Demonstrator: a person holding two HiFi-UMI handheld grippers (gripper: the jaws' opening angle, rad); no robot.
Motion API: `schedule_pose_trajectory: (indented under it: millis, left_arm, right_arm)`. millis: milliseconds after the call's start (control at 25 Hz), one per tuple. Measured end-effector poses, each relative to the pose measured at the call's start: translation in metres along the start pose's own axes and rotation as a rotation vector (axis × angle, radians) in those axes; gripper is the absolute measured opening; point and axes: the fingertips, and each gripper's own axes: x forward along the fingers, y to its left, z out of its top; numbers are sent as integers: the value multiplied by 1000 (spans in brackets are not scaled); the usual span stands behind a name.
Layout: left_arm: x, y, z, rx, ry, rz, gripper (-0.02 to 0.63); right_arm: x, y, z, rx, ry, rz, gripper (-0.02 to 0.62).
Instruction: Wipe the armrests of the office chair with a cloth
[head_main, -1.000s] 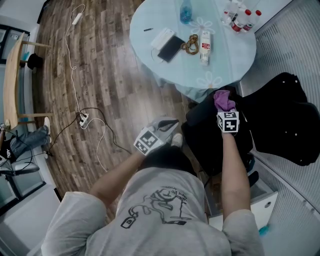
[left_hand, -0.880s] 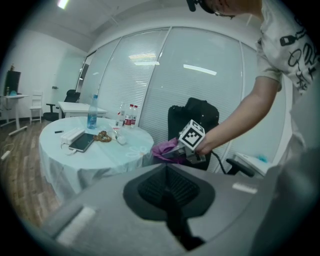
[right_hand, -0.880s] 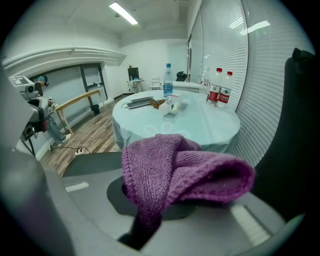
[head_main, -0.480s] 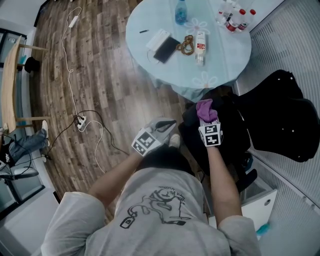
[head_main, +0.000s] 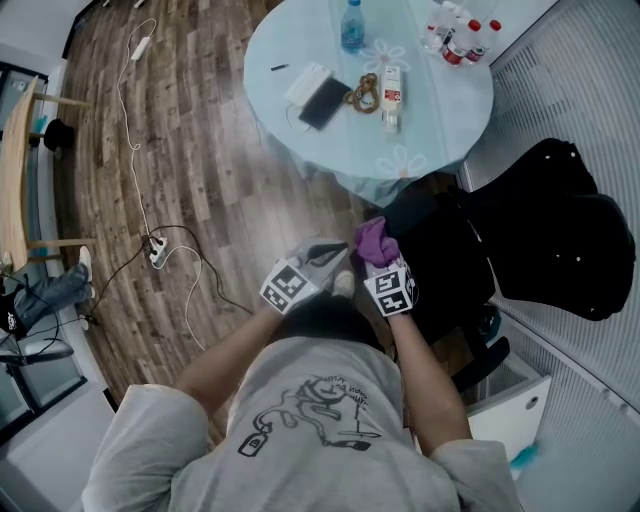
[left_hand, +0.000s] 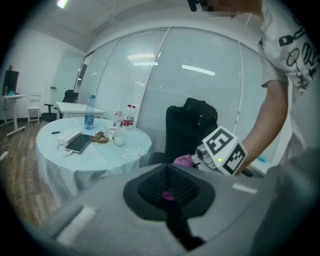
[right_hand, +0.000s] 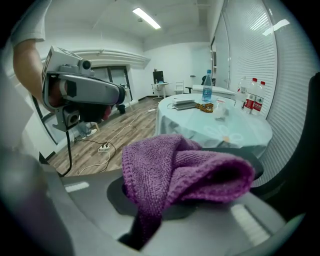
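My right gripper (head_main: 383, 268) is shut on a bunched purple cloth (head_main: 371, 240) at the left edge of the black office chair (head_main: 450, 260), beside what looks like its near armrest (head_main: 405, 222). In the right gripper view the cloth (right_hand: 185, 167) spills over the jaws and hides most of them, with the dark armrest (right_hand: 256, 167) just behind it. My left gripper (head_main: 318, 262) hovers a little to the left, jaws together and holding nothing. In the left gripper view the jaws (left_hand: 167, 187) point at the right gripper's marker cube (left_hand: 225, 150) and the cloth (left_hand: 182, 161).
A round glass table (head_main: 300, 40) stands just beyond the chair, with a water bottle (head_main: 350, 25), a phone (head_main: 323, 102), a white box and several small bottles on it. A dark jacket (head_main: 560, 230) hangs on the chair back. Cables and a power strip (head_main: 155, 248) lie on the wooden floor.
My right gripper has carried the cloth leftwards and nearer to me, from over the chair to its left edge, close to the left gripper. The left gripper has hardly moved.
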Motion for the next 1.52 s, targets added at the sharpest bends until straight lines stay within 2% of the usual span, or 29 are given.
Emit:
schedule_pose_trajectory:
  millis: [240,400,600,880,1040,1160,1320,1520]
  left_arm:
    - [-1,2,1,5,5,4,0]
    - [-4,3,1,2,5,10,0]
    - [-7,6,-1,0,12,20,1]
    - [-11,9,-2,0,15,25,1]
    - [-14,8,-3,1,16,25,2]
    - [-15,9,-3,3,17,29,2]
    - [-15,7,-2,0,18,25,2]
    - [-16,2,-3,1,15,16,1]
  right_arm:
    - [0,-4,0,-44,-4,72,37]
    - [0,-16,2,-64,2,81,37]
    - [0,-60,-6,-40,15,33,37]
    - [-17,-168,-20,58,61,-140,37]
    - [-26,-208,-28,75,123,-180,38]
    - [-25,-213,-27,81,148,-175,38]
    - [-26,-208,-25,119,124,-204,32]
    - [-21,-186,-21,93,101,-191,32]
